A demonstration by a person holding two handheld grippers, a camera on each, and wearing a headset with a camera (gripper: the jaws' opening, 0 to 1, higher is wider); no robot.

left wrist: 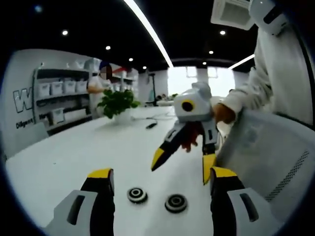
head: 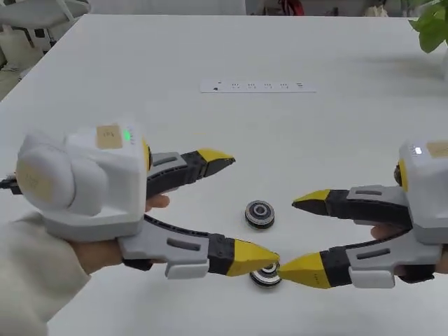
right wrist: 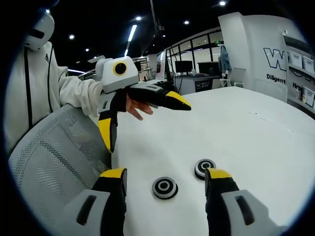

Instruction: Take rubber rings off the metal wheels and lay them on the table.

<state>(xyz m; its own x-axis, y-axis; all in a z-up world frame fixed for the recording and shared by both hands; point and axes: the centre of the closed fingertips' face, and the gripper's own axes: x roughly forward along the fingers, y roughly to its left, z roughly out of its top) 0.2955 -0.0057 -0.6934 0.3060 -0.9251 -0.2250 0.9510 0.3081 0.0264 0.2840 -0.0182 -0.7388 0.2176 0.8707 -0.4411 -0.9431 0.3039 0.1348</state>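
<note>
Two small metal wheels with black rubber rings lie flat on the white table [head: 140,77]. One wheel [head: 260,213] sits between the two grippers. The other wheel [head: 266,275] lies nearer the person, partly under the lower yellow tips. My left gripper [head: 246,208] comes in from the left, open and holding nothing. My right gripper [head: 292,234] faces it from the right, also open and holding nothing. In the left gripper view both wheels [left wrist: 137,194] [left wrist: 176,202] lie just ahead of the spread jaws. In the right gripper view the wheels [right wrist: 164,187] [right wrist: 204,167] lie likewise.
A white power strip [head: 257,87] lies farther back on the table. A green plant [head: 434,28] stands at the far right corner. A grey mesh chair [right wrist: 54,152] is by the person at the table's near edge.
</note>
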